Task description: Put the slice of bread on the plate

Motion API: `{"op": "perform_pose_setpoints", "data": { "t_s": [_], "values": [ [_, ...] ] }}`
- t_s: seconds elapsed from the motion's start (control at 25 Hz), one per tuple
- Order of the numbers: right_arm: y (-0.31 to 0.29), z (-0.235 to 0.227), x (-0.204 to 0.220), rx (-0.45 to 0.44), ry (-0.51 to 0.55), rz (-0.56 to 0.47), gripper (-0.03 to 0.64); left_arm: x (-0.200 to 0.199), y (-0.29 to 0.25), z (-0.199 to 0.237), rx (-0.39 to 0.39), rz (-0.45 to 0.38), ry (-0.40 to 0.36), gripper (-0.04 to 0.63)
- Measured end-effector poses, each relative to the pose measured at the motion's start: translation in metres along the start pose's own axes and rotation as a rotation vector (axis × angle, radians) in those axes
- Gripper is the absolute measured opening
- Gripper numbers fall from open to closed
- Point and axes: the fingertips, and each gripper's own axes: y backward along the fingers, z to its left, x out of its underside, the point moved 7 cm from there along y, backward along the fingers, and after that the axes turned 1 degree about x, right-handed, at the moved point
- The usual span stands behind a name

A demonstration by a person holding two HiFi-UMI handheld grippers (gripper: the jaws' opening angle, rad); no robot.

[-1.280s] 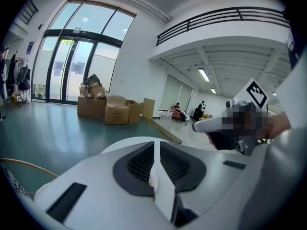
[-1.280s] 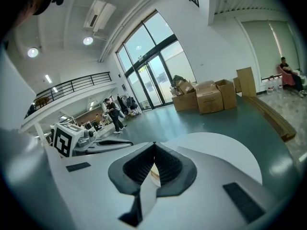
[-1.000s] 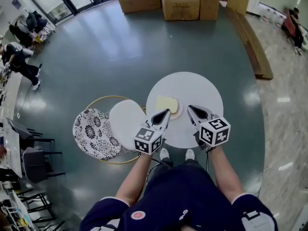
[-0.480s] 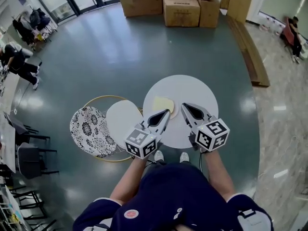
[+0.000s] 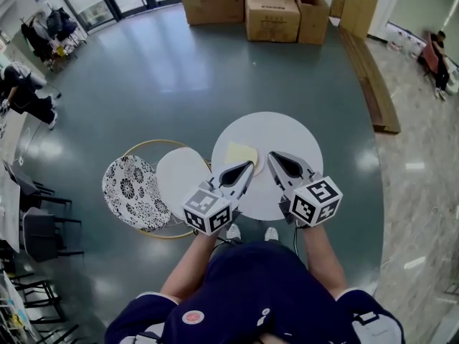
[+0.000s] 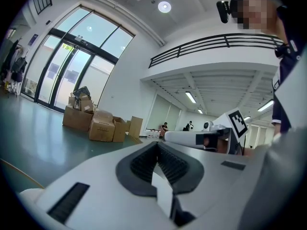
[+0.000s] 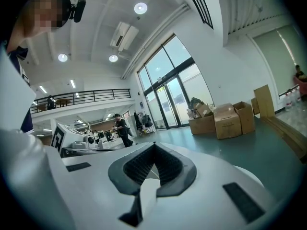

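Note:
A pale yellow bread slice lies on a small white plate, whose rim barely stands out from the round white table. My left gripper hovers over the near edge of the bread, jaws shut and empty. My right gripper hangs just right of the plate, also shut with nothing in it. In the left gripper view the ribbed pads meet at the tip of the left gripper. The right gripper view shows the right gripper closed the same way. Both point out across the hall, so neither gripper view shows the bread.
A smaller white round top and a black-and-white patterned seat in a gold ring frame stand left of the table. Cardboard boxes sit at the far end of the green floor. A wooden bench runs along the right.
Both grippers have risen toward the head camera and levelled out, still shut and empty. The bread stays where it was on the plate.

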Motion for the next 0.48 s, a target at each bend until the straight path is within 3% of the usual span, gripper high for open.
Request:
{"op": "perform_pose_setpoints", "data": {
  "t_s": [0.48],
  "values": [
    [0.0066, 0.0036, -0.0034, -0.002, 0.008, -0.014, 0.006, 0.0039, 0.0014, -0.006, 0.008, 0.008, 0.007, 0.008]
  ]
}}
